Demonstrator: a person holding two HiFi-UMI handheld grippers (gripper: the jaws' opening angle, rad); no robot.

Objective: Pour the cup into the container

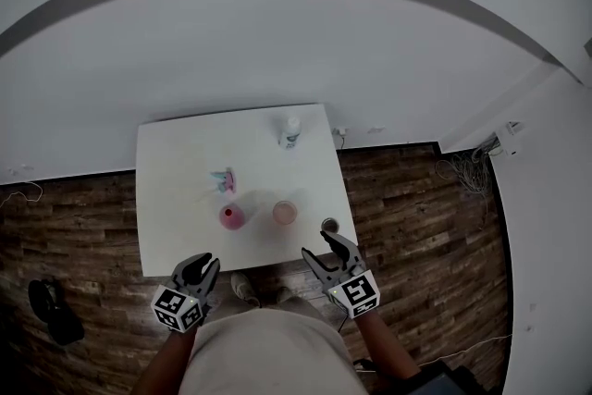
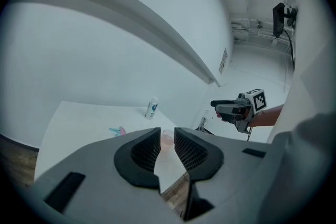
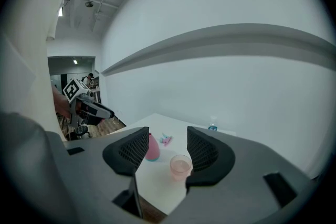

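The right tool (image 3: 168,142), jaws standing apart with nothing between them, hangs short of the bench's (image 1: 176,199) near edge and looks straight at the translucent cup (image 3: 180,166) of pink liquid. The left tool (image 2: 167,137), jaws parted by only a narrow gap and likewise empty, hovers off the same edge. The cup stands upright near the front of the bench, just beside the pink container (image 1: 231,217), which tapers toward its top. A small dark round object (image 1: 329,225) sits at the bench's near right edge, close to the right tool's likely path. A bottle (image 1: 290,132) stands well back.

The risks appear plain. A careless approach could sweep the dark object off the edge. The cup looks thin-walled, so a hard squeeze might buckle it and slop liquid. The container's narrow top leaves little margin, and if the left tool does not steady it, the pour could miss or tip it.
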